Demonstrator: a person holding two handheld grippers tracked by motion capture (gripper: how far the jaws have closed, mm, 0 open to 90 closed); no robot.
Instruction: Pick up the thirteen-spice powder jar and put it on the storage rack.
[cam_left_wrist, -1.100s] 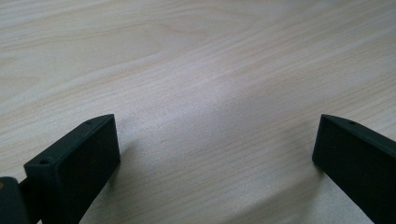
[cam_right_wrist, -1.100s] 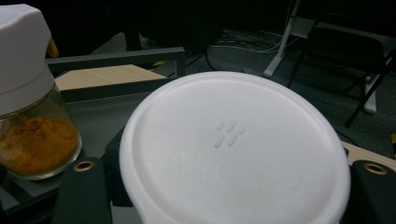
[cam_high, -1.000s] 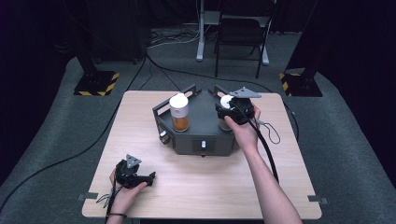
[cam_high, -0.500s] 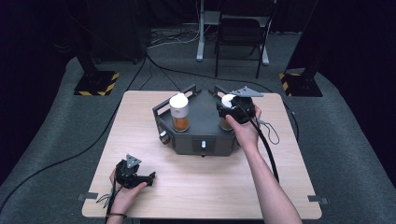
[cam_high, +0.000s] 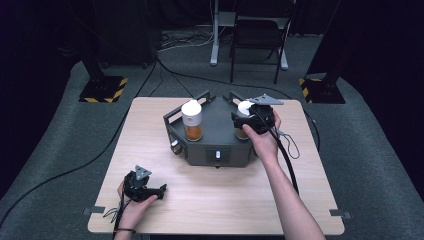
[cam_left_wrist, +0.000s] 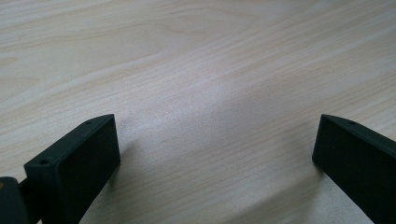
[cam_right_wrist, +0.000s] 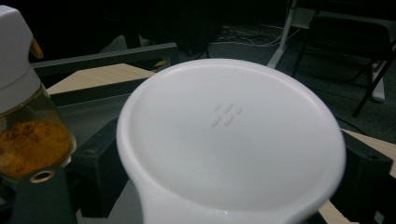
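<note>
Nothing on the table has shifted since a second ago except the right gripper (cam_high: 248, 116), whose jaws have just been opening around the white-capped jar (cam_high: 244, 116) that stands between them at the right end of the dark grey rack (cam_high: 216, 131). From the right gripper view the white cap (cam_right_wrist: 231, 140) sits very close, with a black jaw on either side, and whether the pads press on it cannot be told. A second jar (cam_high: 192, 120), holding orange powder, stands upright in the rack's left end, well apart from the first. Near the table's (cam_high: 210, 195) front left corner the left gripper (cam_high: 155, 191) rests on the wood, jaws spread wide with bare tabletop between them.
</note>
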